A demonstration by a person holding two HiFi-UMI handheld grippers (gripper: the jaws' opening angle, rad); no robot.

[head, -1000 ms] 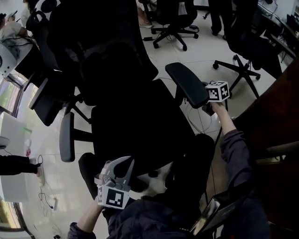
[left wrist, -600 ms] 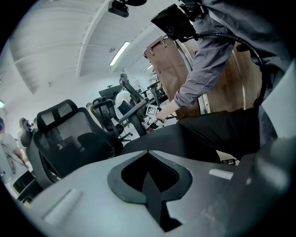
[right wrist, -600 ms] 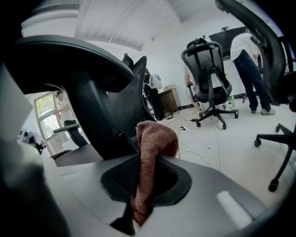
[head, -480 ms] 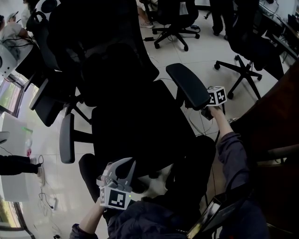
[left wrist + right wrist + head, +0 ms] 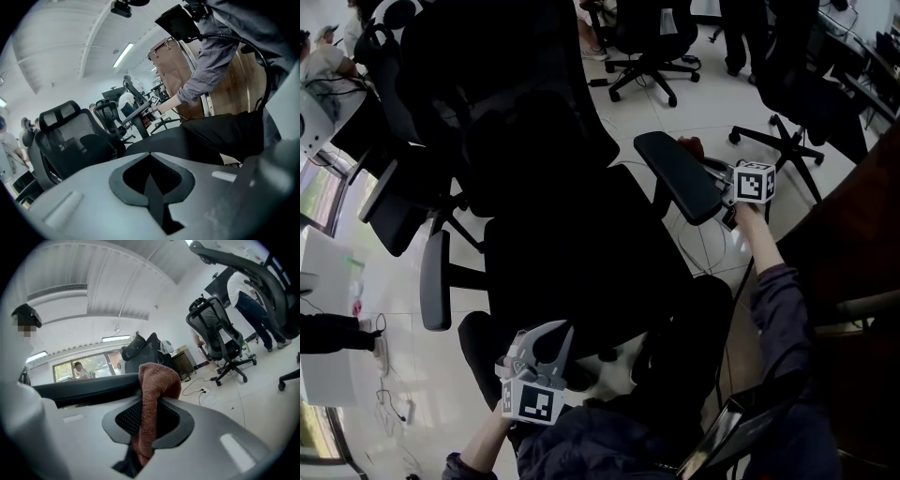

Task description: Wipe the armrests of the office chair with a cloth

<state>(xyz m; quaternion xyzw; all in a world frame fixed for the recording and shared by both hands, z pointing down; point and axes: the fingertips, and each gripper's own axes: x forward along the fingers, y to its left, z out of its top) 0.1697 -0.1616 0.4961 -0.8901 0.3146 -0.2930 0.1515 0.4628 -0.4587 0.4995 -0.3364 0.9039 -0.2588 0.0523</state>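
**A:** Which step is the person on?

**B:** By the look of it, wiping the armrest on the person's right. Nearest first, though: the left gripper (image 5: 541, 342) hangs low by the person's lap. Its pale grey plastic jaws are pressed together on nothing, so it plays no part.

**A:** And past it?

**B:** The office chair (image 5: 572, 253), black throughout, with a broad seat. At its side the right gripper (image 5: 719, 184) is clamped on the cloth (image 5: 154, 394). That puts the cloth just beside the armrest pad (image 5: 677, 174), at the pad's outer edge (whether the two actually touch, neither view settles).

**A:** What does the next move call for?

**B:** Probably laying the cloth onto the top of the pad and drawing it along the length with light pressure. The other armrest (image 5: 434, 278) stands well apart from both grippers, so it likely comes afterwards.

**A:** Materials?

**B:** The cloth is rust-brown terry, nubbly and limp, and it flops over above the dark ribbed faces that pinch it. The pad is a long, smooth, round-ended paddle with a matte finish.

**A:** Farther off?

**B:** A pale tiled floor (image 5: 703, 94) and another black swivel chair (image 5: 645, 66) on a star base.
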